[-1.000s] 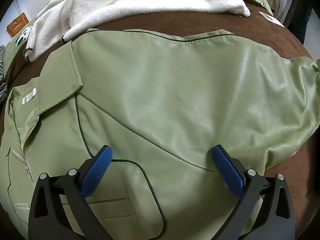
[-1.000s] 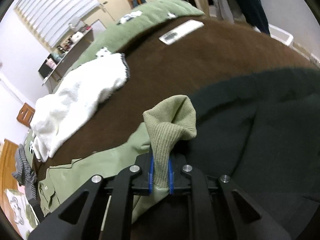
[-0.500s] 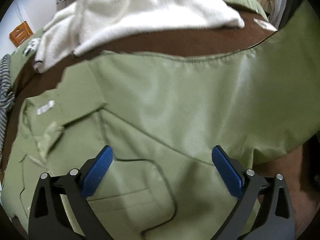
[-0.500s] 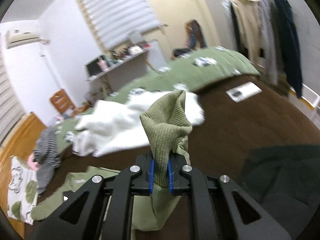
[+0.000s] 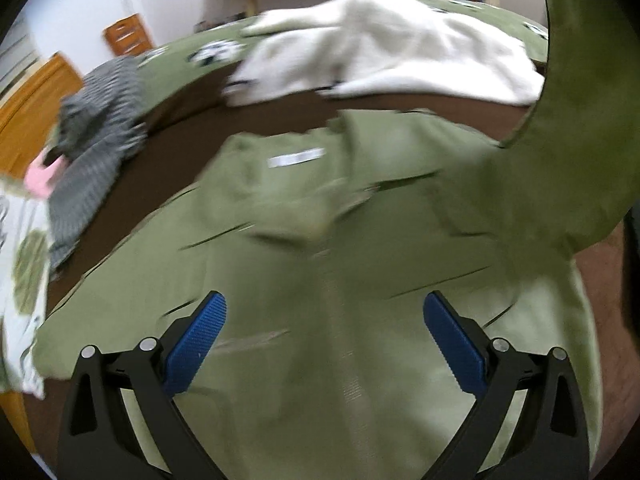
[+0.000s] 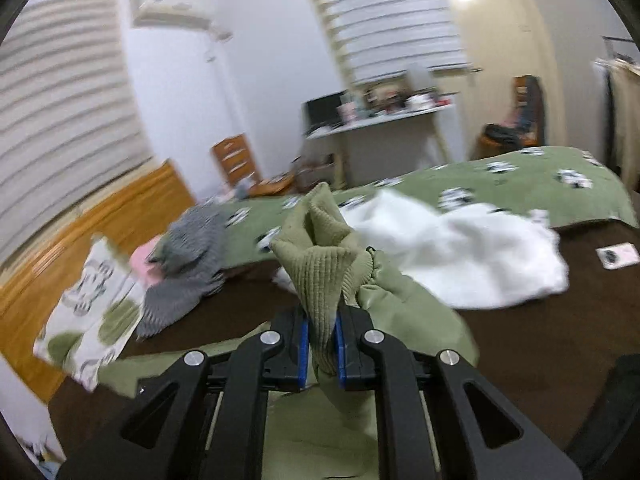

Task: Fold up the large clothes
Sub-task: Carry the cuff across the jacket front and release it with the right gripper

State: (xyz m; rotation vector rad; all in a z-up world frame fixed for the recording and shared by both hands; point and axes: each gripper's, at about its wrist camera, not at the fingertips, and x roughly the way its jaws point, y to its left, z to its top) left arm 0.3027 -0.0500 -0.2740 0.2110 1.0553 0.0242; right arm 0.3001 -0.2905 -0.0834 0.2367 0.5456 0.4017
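Right gripper (image 6: 321, 354) clamped on ribbed olive knit cuff (image 6: 320, 256); left gripper (image 5: 324, 336) spread wide, held over pale green leatherette jacket (image 5: 320, 264); sleeve raised at right.

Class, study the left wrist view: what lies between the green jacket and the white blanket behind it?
In the left wrist view, a bare strip of brown bedcover separates the green jacket from the white blanket. The jacket's raised sleeve overlaps the blanket's right end.
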